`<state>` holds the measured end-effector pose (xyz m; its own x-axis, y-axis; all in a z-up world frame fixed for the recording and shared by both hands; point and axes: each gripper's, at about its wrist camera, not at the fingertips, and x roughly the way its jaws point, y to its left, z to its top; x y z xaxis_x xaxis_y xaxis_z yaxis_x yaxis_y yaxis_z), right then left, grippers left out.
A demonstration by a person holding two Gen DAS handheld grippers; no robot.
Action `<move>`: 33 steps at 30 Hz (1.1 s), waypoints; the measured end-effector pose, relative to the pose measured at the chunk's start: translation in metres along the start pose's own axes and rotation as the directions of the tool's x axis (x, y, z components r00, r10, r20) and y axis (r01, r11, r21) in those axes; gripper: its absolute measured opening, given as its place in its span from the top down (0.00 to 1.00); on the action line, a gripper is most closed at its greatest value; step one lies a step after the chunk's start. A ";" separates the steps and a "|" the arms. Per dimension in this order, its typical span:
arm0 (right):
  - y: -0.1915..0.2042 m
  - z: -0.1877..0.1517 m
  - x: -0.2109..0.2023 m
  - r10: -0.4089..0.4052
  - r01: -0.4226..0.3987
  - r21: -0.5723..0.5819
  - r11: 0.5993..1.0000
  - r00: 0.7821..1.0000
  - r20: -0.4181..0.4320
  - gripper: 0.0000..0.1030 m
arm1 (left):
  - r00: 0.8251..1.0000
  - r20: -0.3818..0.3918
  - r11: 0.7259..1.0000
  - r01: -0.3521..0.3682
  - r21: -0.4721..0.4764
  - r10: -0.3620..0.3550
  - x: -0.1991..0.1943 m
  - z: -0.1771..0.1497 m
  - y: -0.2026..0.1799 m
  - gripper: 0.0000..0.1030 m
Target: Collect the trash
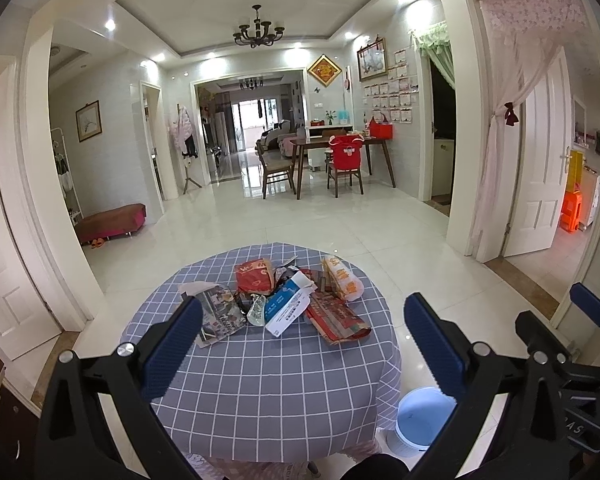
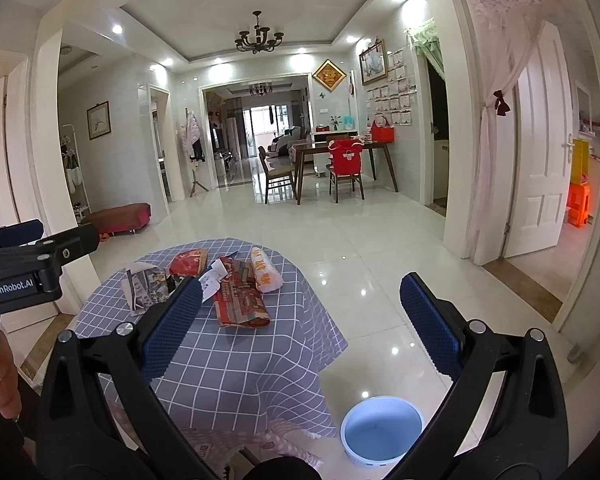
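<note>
blue bucket (image 2: pixel 382 430) – beside table edge (image 2: pixel 300 344)

Bucket (image 1: pixel 416 420) partly behind the left gripper's finger (image 1: pixel 436 344); print on the wrappers (image 1: pixel 300 300) too small to read.

Left gripper (image 1: pixel 304 344) jaws wide apart, empty, above checked counter (image 1: pixel 260 380). Wrapper pile (image 1: pixel 284 300) sits mid-counter. Blue bucket (image 1: pixel 420 420) on floor at counter's right. Right gripper (image 1: pixel 572 340) alongside.
</note>
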<state>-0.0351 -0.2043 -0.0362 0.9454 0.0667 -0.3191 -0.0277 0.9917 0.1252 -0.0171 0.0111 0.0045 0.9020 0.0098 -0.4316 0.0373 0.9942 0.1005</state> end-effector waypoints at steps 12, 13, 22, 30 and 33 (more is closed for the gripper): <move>0.003 -0.004 0.025 0.012 -0.012 0.002 1.000 0.999 -0.047 0.06 | 0.999 -0.043 1.000 -0.006 -0.011 0.006 0.025 -0.004 0.002 0.04; 0.002 -0.005 0.029 0.011 -0.011 0.004 1.000 0.998 -0.055 0.06 | 0.999 -0.050 1.000 -0.005 -0.011 0.005 0.030 -0.004 0.001 0.04; -0.003 -0.017 0.074 0.027 -0.023 0.032 0.999 0.989 -0.142 0.06 | 0.990 -0.138 1.000 -0.003 -0.020 0.000 0.082 -0.012 0.007 0.04; -0.001 -0.033 0.137 0.052 -0.044 0.039 0.998 0.970 -0.237 0.06 | 0.971 -0.240 0.998 0.007 -0.065 -0.022 0.146 -0.030 0.031 0.04; -0.003 -0.038 0.170 0.065 -0.051 0.057 0.997 0.958 -0.278 0.06 | 0.953 -0.298 0.992 0.017 -0.122 -0.053 0.177 -0.040 0.057 0.04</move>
<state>0.1129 -0.1919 -0.1268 0.8139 0.1586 -0.5589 -0.0570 0.9792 0.1949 0.1281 0.0733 -0.1021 0.7294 -0.0117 -0.6839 0.0004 0.9999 -0.0167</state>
